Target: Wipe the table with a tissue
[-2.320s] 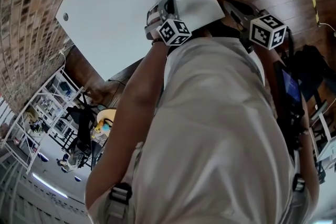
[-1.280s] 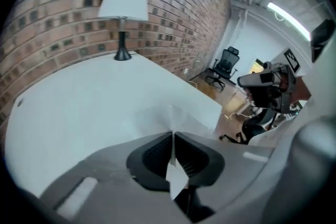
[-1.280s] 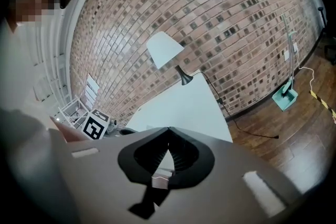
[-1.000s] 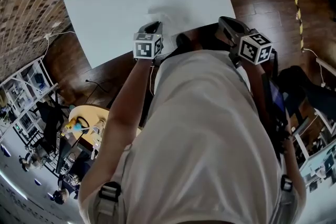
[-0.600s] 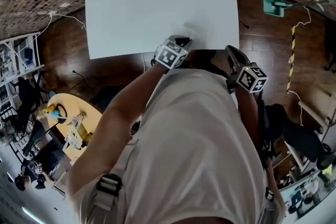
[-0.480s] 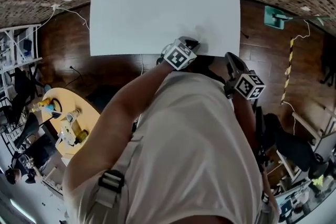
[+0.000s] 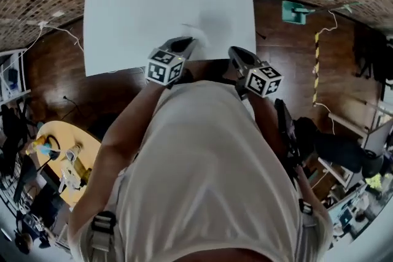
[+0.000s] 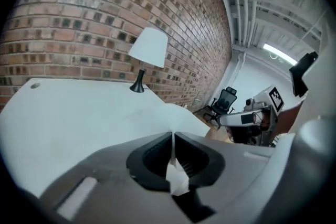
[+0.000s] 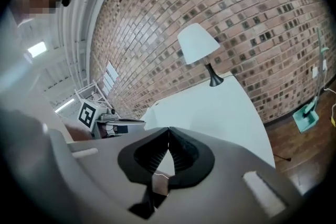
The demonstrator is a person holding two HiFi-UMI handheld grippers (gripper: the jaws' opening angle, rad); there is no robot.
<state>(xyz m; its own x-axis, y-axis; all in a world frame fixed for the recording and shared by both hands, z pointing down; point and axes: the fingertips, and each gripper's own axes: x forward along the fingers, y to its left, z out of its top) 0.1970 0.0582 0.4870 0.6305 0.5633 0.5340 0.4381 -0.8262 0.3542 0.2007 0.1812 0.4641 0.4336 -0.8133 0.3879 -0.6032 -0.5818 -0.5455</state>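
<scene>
One tabletop [image 7: 153, 3], one lamp [image 8: 149, 47], one tissue [image 8: 177, 181]. Two tongs: left tongs [image 8: 172, 134] and right tongs [image 9: 168, 128]. Two marker cubes [image 7: 164, 66] [image 7: 264, 80]. One office chair [image 8: 224, 98]. One round yellow table [image 7: 52, 156].

White counter [image 7: 153, 3], white tissue [image 8: 177, 176], red-brown brick wall [image 8: 105, 8], white-shade lamp [image 8: 149, 49] with black base, dark brown wood floor [image 7: 288, 70].

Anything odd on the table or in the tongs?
Nothing stands out. The table looks clean, its lamp upright at the far edge; the left tongs pinch the tissue, the right tongs are shut, empty.
</scene>
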